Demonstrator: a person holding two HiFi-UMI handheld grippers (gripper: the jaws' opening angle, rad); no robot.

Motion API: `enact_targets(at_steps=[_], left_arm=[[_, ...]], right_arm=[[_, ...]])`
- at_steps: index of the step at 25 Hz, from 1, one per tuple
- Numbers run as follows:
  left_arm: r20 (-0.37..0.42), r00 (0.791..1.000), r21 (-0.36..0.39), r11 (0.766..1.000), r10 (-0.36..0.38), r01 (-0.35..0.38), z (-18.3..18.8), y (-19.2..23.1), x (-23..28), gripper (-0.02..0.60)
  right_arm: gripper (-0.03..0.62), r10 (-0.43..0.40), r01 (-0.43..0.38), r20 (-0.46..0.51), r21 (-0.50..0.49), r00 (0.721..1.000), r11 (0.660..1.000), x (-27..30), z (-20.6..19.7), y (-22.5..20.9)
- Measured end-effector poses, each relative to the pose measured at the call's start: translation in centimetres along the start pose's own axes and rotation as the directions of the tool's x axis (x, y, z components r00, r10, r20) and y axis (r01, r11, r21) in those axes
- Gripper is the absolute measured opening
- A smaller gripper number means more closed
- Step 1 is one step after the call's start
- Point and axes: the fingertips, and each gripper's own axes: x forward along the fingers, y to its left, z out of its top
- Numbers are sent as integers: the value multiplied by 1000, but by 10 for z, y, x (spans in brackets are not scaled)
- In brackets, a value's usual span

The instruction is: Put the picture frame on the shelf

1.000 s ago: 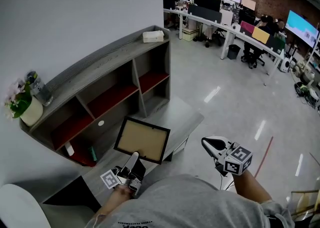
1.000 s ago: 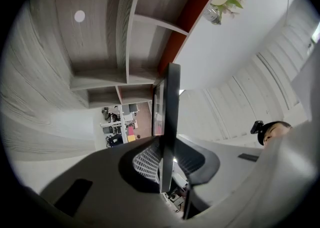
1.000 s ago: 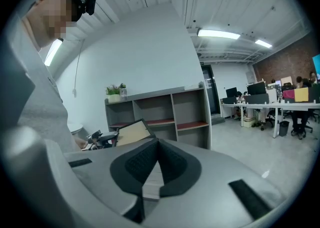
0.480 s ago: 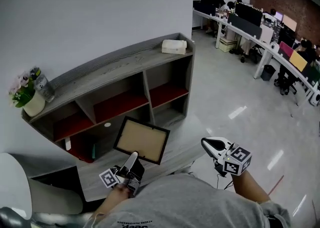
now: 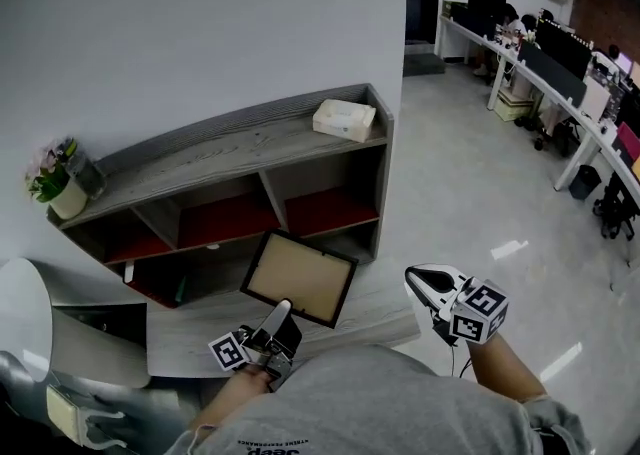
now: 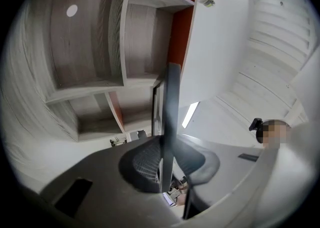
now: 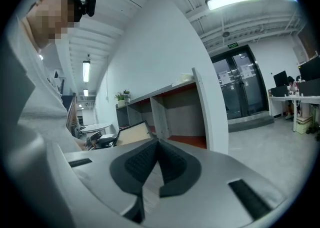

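Note:
The picture frame point(image 5: 300, 289), black-rimmed with a tan backing, is held tilted over the low grey table point(image 5: 372, 309) in front of the shelf. My left gripper point(image 5: 281, 311) is shut on the frame's near lower edge. In the left gripper view the frame point(image 6: 171, 106) runs edge-on up from between the jaws of that gripper point(image 6: 165, 164). The grey shelf point(image 5: 230, 148), with red-floored compartments, stands against the white wall. My right gripper point(image 5: 424, 281) hovers to the right of the frame, shut and empty. In the right gripper view its jaws meet at the tips point(image 7: 156, 145), with the frame point(image 7: 131, 133) beyond them at the left.
A white tissue box point(image 5: 344, 119) lies on the shelf top at the right end, and a potted plant point(image 5: 55, 183) stands at the left end. A white chair point(image 5: 50, 318) is at the lower left. Office desks point(image 5: 560, 73) and glossy floor stretch away to the right.
The head view has swung left, so the shelf now sits more squarely ahead and the office has slid off to the right. Both grippers keep their places, with the frame still in the left one.

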Motion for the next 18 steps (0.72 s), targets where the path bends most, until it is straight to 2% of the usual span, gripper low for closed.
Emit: enact_targets(at_steps=[10,13,18], left_arm=[[12,999,-5,999,53,-53,-27,28,72,87],[63,995,-19,997,80,-79,-23,42,86,87],[126,978,-39,986,166,-162,-15,72,99,87]], right_arm=[[20,102,-101,-35,24,994,995,8,-6,-61],[20,114,-113,-44,32,993,993,10,-8,-73],[20,128,-126,-64,36,990,991,13,-13,-84]])
